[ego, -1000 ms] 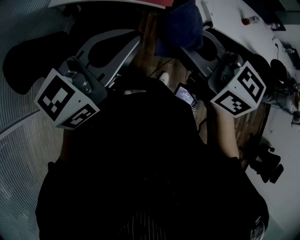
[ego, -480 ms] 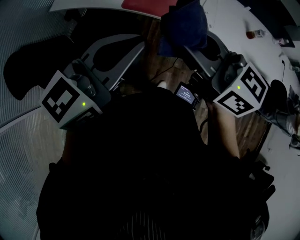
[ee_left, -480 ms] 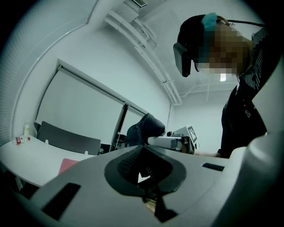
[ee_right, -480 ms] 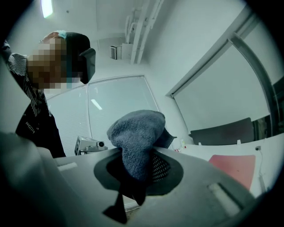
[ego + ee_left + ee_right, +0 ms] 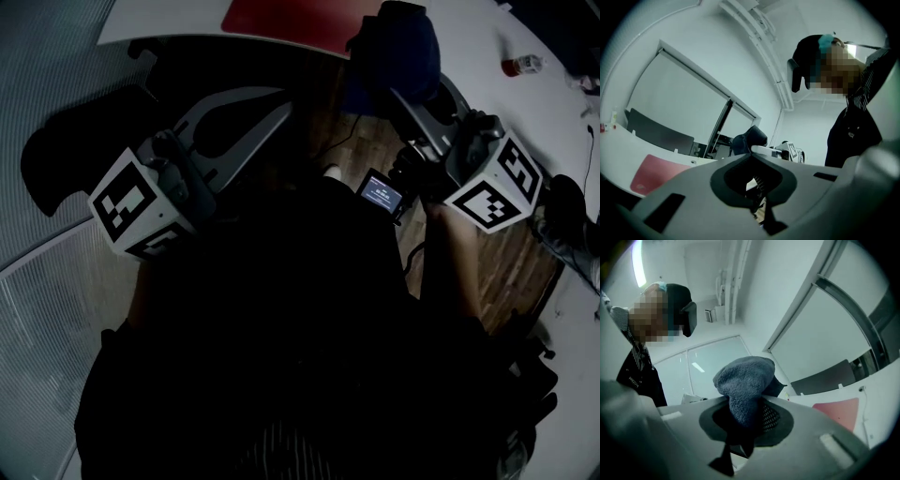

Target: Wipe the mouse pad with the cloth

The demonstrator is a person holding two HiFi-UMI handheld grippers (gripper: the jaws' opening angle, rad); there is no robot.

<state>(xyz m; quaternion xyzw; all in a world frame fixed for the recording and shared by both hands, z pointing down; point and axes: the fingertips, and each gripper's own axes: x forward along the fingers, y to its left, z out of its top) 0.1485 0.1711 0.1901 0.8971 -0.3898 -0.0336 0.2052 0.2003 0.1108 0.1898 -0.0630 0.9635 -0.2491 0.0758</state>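
right gripper view: cloth [image 5: 743, 380] between jaws

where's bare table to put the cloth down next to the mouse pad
Bare white table lies left of the red mouse pad, out to the table's edge. More bare top runs between the blue cloth, held in the right gripper, and the small bottle. The far right edge is busier: a cable lies there.

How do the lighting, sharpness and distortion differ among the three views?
Head view: dim and underexposed, only the white table and red mouse pad read clearly; the edges bend. Left gripper view: bright, bluish, dark round vignette, near jaws soft. Right gripper view: the cloth is sharp, a light strip glares at upper left.
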